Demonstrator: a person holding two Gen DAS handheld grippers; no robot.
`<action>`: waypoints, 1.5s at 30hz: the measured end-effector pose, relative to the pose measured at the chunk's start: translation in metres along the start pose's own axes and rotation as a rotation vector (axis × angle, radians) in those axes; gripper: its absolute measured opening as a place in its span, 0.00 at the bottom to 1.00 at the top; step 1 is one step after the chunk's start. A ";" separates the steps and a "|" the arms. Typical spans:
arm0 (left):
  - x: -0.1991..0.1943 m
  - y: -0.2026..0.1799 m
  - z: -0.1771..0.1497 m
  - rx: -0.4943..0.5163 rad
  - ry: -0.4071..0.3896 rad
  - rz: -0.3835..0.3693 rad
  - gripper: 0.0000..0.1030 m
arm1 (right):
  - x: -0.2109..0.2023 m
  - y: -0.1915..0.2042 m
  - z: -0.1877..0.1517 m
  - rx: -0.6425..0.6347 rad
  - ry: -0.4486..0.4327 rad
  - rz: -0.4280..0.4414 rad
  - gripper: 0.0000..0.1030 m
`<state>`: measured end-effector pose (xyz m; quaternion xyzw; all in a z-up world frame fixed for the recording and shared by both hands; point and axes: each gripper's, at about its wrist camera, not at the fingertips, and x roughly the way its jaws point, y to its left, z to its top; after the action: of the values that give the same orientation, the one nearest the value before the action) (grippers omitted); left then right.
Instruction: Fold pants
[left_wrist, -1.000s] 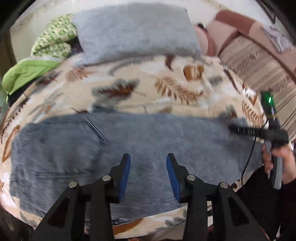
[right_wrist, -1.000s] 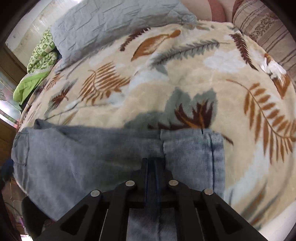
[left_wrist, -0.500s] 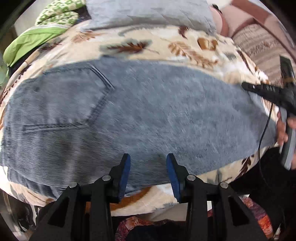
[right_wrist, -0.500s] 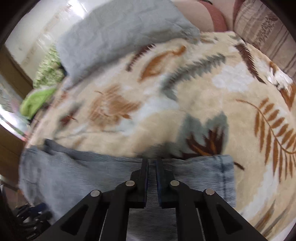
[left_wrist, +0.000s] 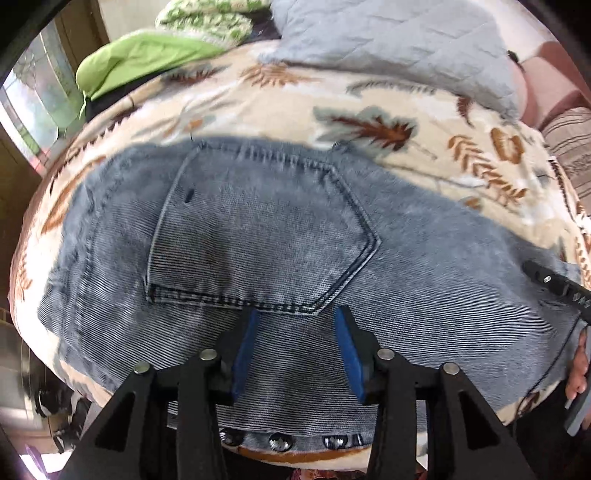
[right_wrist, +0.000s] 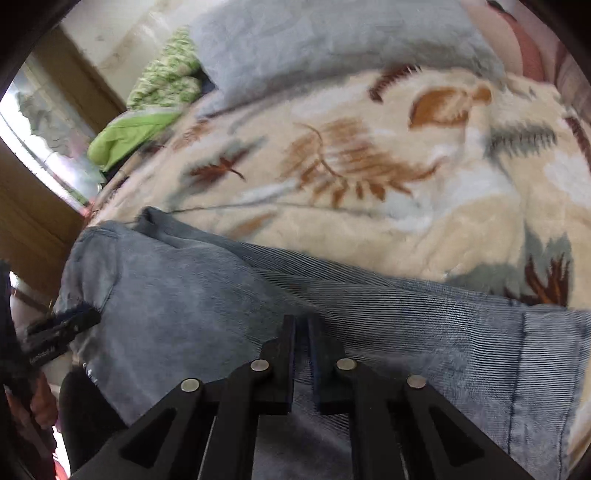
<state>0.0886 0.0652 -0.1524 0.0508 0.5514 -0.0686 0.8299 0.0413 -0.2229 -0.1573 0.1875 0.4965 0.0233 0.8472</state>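
Blue-grey denim pants (left_wrist: 443, 280) lie flat on a leaf-patterned blanket (left_wrist: 229, 110), back pocket (left_wrist: 258, 240) up, waistband with metal studs (left_wrist: 277, 441) at the near edge. My left gripper (left_wrist: 295, 314) hovers just below the pocket; its jaws are opening and nothing is pinched between the blue pads (left_wrist: 243, 347). My right gripper (right_wrist: 303, 321) is shut, its tips down on a pant leg (right_wrist: 406, 314) left of the hem seam (right_wrist: 524, 354). Whether it pinches cloth I cannot tell. It also shows at the right edge as the right gripper (left_wrist: 554, 286).
A grey quilted pillow (left_wrist: 388, 37) and green bedding (left_wrist: 140, 59) lie at the far side. A striped cushion (left_wrist: 569, 147) sits at the right. The bed's front edge runs just below the waistband. A person's fingers (left_wrist: 578, 369) hold the right tool; the left gripper (right_wrist: 62, 328) shows at left.
The left gripper dropped closer to the pants, over the pocket end, and its pads stand wider. The right gripper slid left along the leg, away from the hem, still shut.
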 end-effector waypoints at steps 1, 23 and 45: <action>0.003 -0.001 0.000 0.000 -0.001 -0.003 0.58 | 0.001 -0.001 0.002 0.008 0.001 0.005 0.08; -0.020 -0.008 0.005 0.041 -0.117 0.084 1.00 | -0.040 0.025 0.001 -0.122 -0.209 0.021 0.08; 0.004 0.078 0.022 -0.077 0.032 0.246 1.00 | 0.002 0.075 -0.040 -0.335 0.044 0.072 0.09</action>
<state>0.1237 0.1379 -0.1472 0.0874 0.5562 0.0559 0.8245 0.0192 -0.1408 -0.1514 0.0611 0.4971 0.1402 0.8541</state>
